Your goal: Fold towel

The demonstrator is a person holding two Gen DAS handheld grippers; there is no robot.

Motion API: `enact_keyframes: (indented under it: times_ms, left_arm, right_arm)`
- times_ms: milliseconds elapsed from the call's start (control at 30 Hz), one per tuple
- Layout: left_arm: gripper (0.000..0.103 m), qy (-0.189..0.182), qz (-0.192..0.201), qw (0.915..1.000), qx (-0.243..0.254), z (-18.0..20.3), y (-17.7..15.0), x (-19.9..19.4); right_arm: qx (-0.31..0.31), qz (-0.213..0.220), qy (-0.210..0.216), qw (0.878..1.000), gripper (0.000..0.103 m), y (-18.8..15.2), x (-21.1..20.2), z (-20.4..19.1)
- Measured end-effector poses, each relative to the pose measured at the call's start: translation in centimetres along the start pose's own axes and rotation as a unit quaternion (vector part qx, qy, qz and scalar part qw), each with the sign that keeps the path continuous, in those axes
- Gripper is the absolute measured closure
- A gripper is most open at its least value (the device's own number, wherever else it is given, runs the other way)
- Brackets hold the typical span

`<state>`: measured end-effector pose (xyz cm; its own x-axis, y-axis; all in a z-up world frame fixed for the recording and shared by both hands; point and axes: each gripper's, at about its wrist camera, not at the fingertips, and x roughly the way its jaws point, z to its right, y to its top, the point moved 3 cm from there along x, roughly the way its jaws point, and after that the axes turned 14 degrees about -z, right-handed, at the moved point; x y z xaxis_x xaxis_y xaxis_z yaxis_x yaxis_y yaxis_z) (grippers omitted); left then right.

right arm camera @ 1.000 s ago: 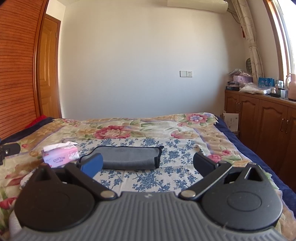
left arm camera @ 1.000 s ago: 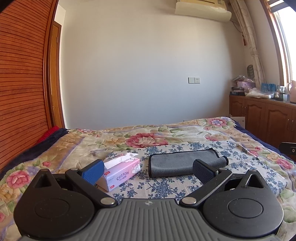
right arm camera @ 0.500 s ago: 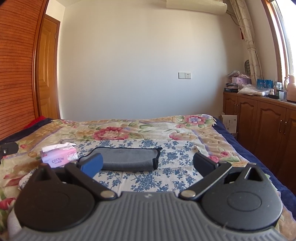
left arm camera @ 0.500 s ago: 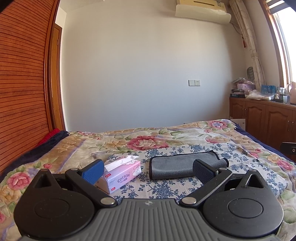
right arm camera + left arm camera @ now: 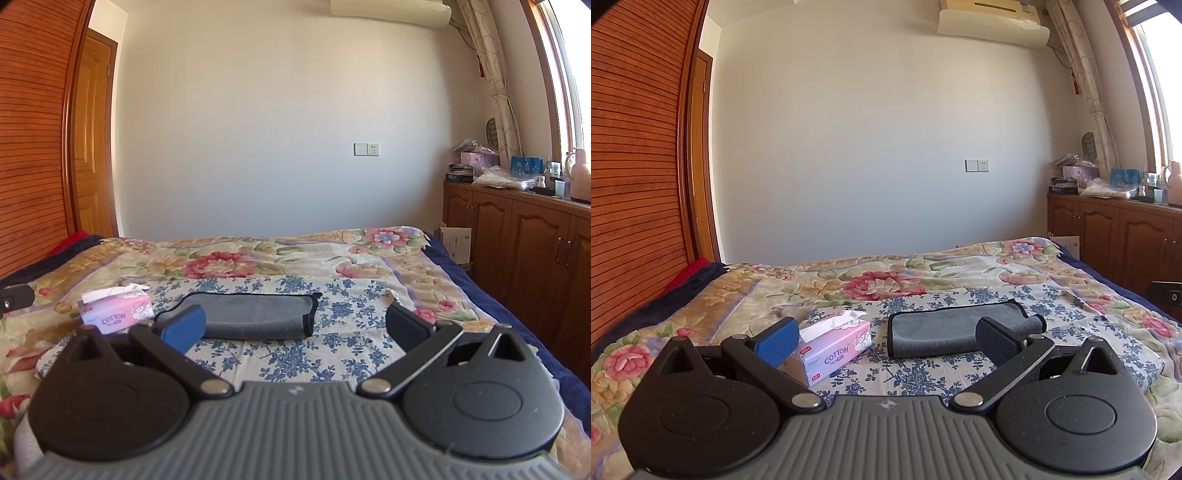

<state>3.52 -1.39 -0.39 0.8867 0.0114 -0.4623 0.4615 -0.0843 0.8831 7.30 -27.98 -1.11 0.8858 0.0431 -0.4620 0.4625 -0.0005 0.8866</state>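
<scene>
The left tongs fill the bottom of the left wrist frame with both fingers spread wide, holding nothing; the right tongs sit the same way at the bottom of the right wrist frame, wide and empty. Just beyond them lies a blue-flowered cloth spread on the bed. On that cloth, lower centre of both frames, rests the grey towel, folded into a long flat bundle with a dark edge. To its left stands a pink tissue box marked COTTON, with white tissue sticking out of its top. Far right, the wooden counter carries boxes, bags and bottles too small to identify.
</scene>
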Motion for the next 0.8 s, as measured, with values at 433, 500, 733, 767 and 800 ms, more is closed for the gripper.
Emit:
enact_keyframes:
  times_ms: [433, 500, 733, 767, 800]
  left_arm:
    - [0.0, 0.001, 0.0, 1.0, 0.003, 0.19, -0.16, -0.15]
    - [0.0, 0.001, 0.0, 1.0, 0.003, 0.21, -0.17, -0.15]
    - [0.0, 0.001, 0.0, 1.0, 0.003, 0.25, -0.16, -0.17]
    - [0.0, 0.001, 0.0, 1.0, 0.003, 0.25, -0.16, -0.18]
    - [0.0, 0.001, 0.0, 1.0, 0.003, 0.26, -0.16, -0.18]
  right_arm:
    - [0.0, 0.0, 0.0, 1.0, 0.0, 0.0, -0.02, -0.01]
    - [0.0, 0.0, 0.0, 1.0, 0.0, 0.0, -0.02, -0.02]
    - [-0.001, 0.001, 0.0, 1.0, 0.0, 0.08, -0.11, 0.05]
    - [-0.001, 0.001, 0.0, 1.0, 0.0, 0.07, -0.11, 0.02]
    - [-0.001, 0.001, 0.0, 1.0, 0.0, 0.07, -0.11, 0.03]
